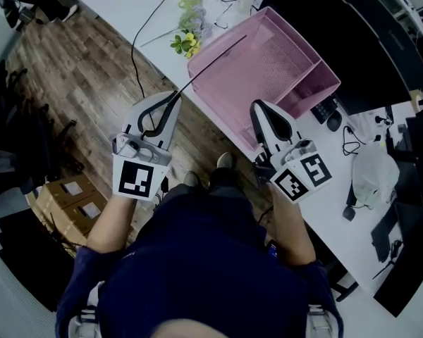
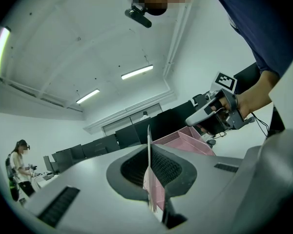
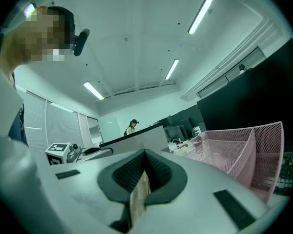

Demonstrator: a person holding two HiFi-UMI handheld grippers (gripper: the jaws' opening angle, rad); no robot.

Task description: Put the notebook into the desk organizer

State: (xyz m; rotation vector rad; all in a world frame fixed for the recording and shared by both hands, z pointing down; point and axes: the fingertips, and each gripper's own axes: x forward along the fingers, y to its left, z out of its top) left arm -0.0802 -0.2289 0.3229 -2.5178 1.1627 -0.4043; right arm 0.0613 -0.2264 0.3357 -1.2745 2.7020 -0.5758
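My left gripper (image 1: 174,98) is shut on a thin notebook (image 1: 215,65), seen edge-on as a dark line slanting up toward the pink mesh desk organizer (image 1: 268,65) on the white desk. In the left gripper view the notebook (image 2: 149,179) stands as a thin sheet clamped between the pads, with the organizer (image 2: 185,138) beyond it. My right gripper (image 1: 258,107) hovers at the organizer's near edge, jaws together and holding nothing. In the right gripper view the organizer (image 3: 244,150) is at the right and the notebook's pale cover (image 3: 136,143) runs out from the left gripper (image 3: 73,152).
The white desk (image 1: 162,13) carries cables, a cup of flowers (image 1: 188,37), a mouse and a white plastic bag (image 1: 374,174). Black monitors (image 1: 352,41) stand behind the organizer. Wooden floor and cardboard boxes (image 1: 67,203) lie to the left. People stand far off.
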